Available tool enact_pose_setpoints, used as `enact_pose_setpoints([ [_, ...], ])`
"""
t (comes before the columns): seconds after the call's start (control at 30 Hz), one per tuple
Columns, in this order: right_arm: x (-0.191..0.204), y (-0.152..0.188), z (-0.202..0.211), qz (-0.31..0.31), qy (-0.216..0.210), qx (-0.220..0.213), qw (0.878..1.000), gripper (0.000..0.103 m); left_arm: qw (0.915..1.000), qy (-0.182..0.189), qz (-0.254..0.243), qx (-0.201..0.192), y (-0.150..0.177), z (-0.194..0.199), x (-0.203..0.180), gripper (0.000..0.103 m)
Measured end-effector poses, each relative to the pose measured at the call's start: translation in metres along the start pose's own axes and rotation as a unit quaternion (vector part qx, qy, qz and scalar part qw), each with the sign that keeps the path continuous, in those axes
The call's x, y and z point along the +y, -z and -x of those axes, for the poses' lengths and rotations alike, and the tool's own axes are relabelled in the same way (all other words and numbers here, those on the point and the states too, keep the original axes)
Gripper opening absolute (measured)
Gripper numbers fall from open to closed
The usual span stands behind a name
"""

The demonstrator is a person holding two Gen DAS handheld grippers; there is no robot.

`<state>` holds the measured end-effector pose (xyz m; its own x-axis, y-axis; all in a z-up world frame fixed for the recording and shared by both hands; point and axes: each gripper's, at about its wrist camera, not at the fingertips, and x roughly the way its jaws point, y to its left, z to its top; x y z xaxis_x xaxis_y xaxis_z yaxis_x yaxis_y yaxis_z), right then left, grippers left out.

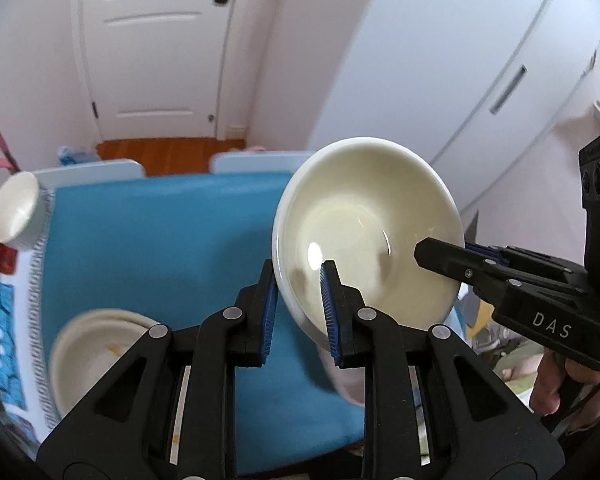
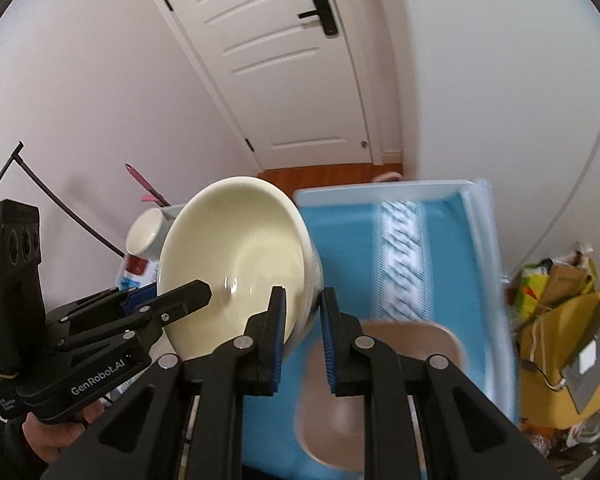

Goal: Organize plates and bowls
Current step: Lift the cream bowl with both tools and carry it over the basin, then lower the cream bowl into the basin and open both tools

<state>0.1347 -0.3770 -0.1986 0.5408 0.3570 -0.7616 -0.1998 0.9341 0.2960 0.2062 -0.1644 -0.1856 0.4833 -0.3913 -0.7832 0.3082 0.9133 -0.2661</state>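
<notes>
A cream bowl (image 1: 364, 224) is held in the air above the blue table, tilted on its side. My left gripper (image 1: 300, 308) is shut on its rim, one pad inside and one outside. My right gripper (image 2: 303, 334) is shut on the opposite rim of the same bowl (image 2: 236, 256). The right gripper also shows in the left wrist view (image 1: 452, 258), and the left gripper shows in the right wrist view (image 2: 180, 300). A cream plate (image 1: 96, 352) lies on the table at lower left. A brown square plate (image 2: 380, 396) lies on the table below my right gripper.
The blue cloth-covered table (image 1: 160, 240) has a pale rim. A white-capped canister (image 1: 16, 216) stands at its left edge. A white door (image 2: 284, 60) and wood floor lie beyond. A yellow bag with clutter (image 2: 564, 320) sits to the right of the table.
</notes>
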Motion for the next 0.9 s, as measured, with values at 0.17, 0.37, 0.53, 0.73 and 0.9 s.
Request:
enact_pose_setpoints([
  [0.17,-0.039,0.024,0.004,-0.012,0.007,0.025,1.000,0.016,0.9993,0.003,0.003,0.038,0.023,-0.030,-0.034,0.019],
  [0.37,-0.063,0.054,-0.015,-0.002,0.021,0.071,0.997,0.016,0.9964,-0.021,-0.008,0.081,0.051,-0.068,-0.059,0.019],
  [0.53,-0.082,0.070,-0.033,0.001,0.022,0.100,0.995,0.016,0.9926,-0.041,-0.015,0.113,0.062,-0.093,-0.060,0.019],
  [0.73,-0.089,0.077,-0.047,0.007,0.020,0.120,0.993,0.016,0.9886,-0.058,-0.017,0.138,0.064,-0.116,-0.061,0.019],
  [0.9,-0.091,0.077,-0.052,0.017,0.018,0.129,0.991,0.016,0.9876,-0.068,-0.015,0.141,0.063,-0.131,-0.059,0.019],
])
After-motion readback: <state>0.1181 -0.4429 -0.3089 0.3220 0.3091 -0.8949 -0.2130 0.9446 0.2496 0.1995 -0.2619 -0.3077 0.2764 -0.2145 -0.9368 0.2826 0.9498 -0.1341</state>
